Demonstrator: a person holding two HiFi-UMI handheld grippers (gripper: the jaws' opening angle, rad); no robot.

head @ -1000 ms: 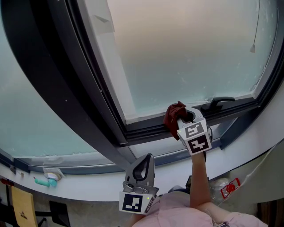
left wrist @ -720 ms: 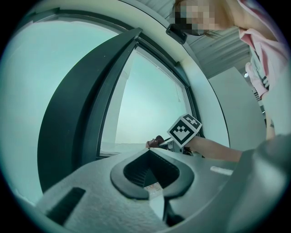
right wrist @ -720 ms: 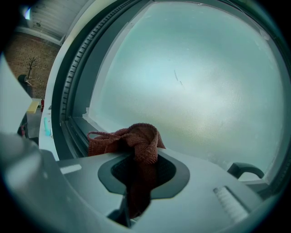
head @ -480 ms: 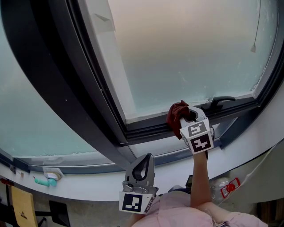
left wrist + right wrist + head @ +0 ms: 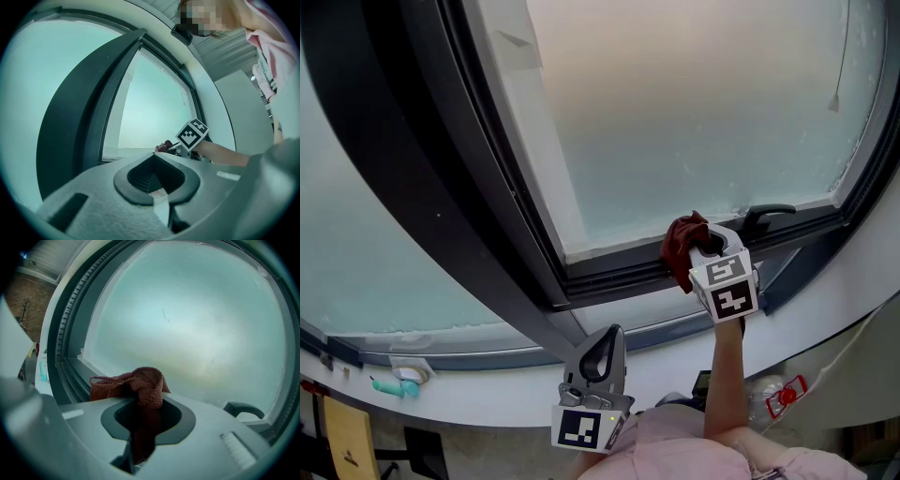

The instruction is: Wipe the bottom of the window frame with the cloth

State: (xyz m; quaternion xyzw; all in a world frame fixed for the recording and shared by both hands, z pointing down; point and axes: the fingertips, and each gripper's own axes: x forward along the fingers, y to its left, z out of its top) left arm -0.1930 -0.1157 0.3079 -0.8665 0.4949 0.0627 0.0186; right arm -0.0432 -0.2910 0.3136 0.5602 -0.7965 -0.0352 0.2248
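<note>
Red-brown cloth [image 5: 682, 242], clenched in right gripper [image 5: 701, 248], sits on bottom rail of window frame [image 5: 609, 274] at centre-right of head view. It has shifted slightly right vs. 1 s ago, nearer the handle [image 5: 766, 215], so wipe stroke appears in progress. Cloth bunched, long axis approx. along rail, loose tail trailing left; left gripper [image 5: 598, 361], lower centre, jaws closed on nothing, idle.

No readable text, brand or number anywhere. Black-and-white square markers on cubes of left gripper [image 5: 605, 339] and right gripper [image 5: 701, 246]: patterns only, no characters. Small red tag [image 5: 786, 396], lower right: print illegible.
</note>
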